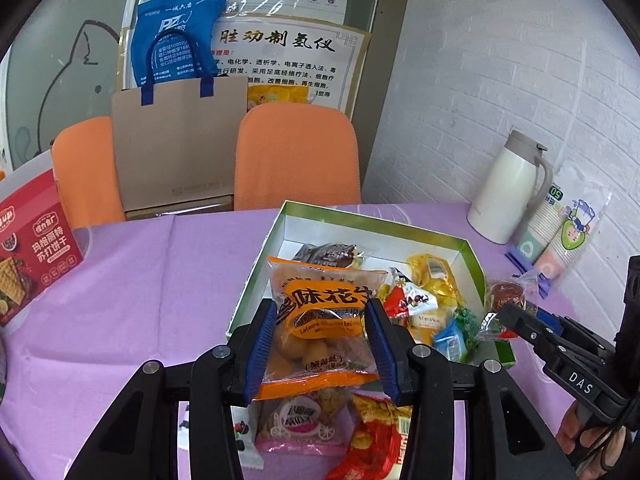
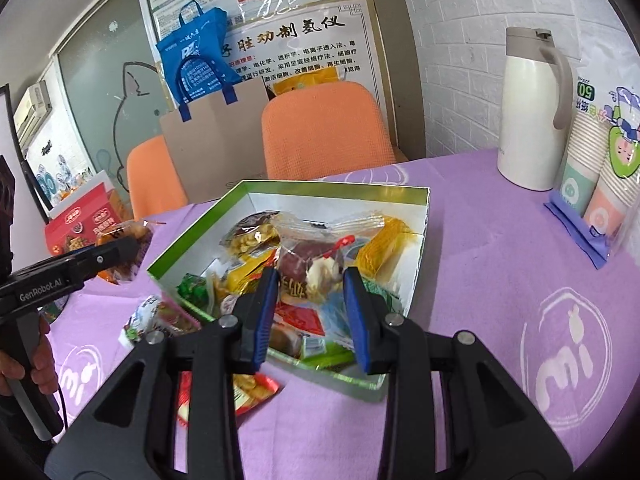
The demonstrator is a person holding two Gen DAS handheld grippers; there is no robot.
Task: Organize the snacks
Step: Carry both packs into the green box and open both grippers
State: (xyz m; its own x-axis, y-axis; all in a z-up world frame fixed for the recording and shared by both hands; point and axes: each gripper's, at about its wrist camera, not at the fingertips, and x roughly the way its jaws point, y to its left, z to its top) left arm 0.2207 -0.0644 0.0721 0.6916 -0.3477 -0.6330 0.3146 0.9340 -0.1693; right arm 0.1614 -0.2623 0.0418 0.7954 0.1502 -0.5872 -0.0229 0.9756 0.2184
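Both mid-carry: left gripper (image 1: 325, 344) clamps orange peanut packet (image 1: 326, 312), right gripper (image 2: 309, 312) holds clear-wrapped snack (image 2: 310, 260) over green box (image 2: 424, 216). Next: release inside.

The worktop (image 2: 480, 280) wears a lilac cloth printed with white ring-shaped logos. The box (image 2: 427, 208) is green outside and white inside. The peanut packet (image 1: 324, 316) is orange with black characters on a clear window. Both chairs (image 1: 298, 156) are orange. The jug (image 2: 528, 120) is cream with a beige handle and lid. The tote bag (image 1: 176, 40) is blue with white print. The biscuit carton (image 1: 36, 248) is red. The left tongs (image 1: 322, 344) are black with blue pads, and the right tongs (image 2: 310, 312) match.
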